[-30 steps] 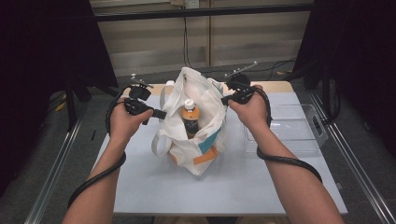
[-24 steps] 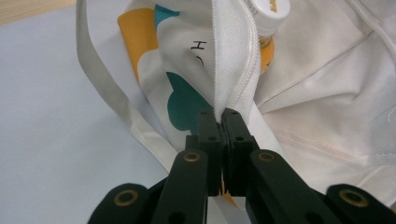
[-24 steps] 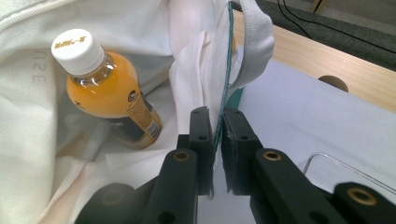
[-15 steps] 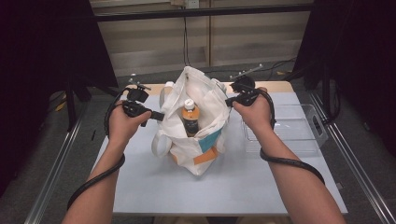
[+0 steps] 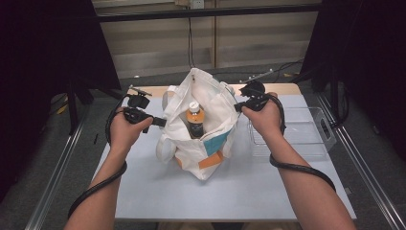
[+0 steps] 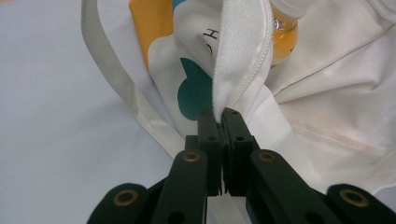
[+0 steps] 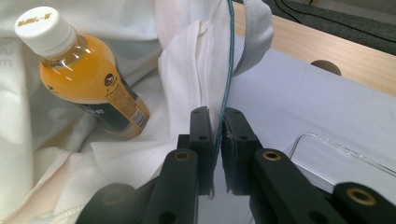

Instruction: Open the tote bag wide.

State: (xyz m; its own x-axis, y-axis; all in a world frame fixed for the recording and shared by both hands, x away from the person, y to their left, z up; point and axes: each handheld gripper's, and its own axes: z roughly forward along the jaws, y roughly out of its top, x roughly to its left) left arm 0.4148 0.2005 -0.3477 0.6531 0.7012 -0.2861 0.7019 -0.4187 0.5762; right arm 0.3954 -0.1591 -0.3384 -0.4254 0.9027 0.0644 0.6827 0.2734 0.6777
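both hands have drawn a little farther apart than a second ago, so the mouth of the white bag (image 5: 198, 122) gapes wider on the bench (image 5: 143, 191). left claw (image 6: 223, 122) is clenched on the thick hemmed edge of the bag's rim, with the printed side of the cloth falling away beyond it; right claw (image 7: 215, 122) is pinched on the opposite rim, where a thin teal line of stitching runs up out of its jaws. between them, inside the bag, stands a bottle (image 7: 79, 74) of orange drink with a white cap, leaning slightly against the cloth. from the right claw it lies just beside and a little ahead, its long axis rising out of the bag toward the open mouth; from the left claw it sits beyond the gripped hem, partly hidden by it. a clear tray (image 5: 299, 132) rests on the bench just beside the right hand (image 5: 265, 117), so that hand looks better placed for lifting the bottle out, if that is the aim.
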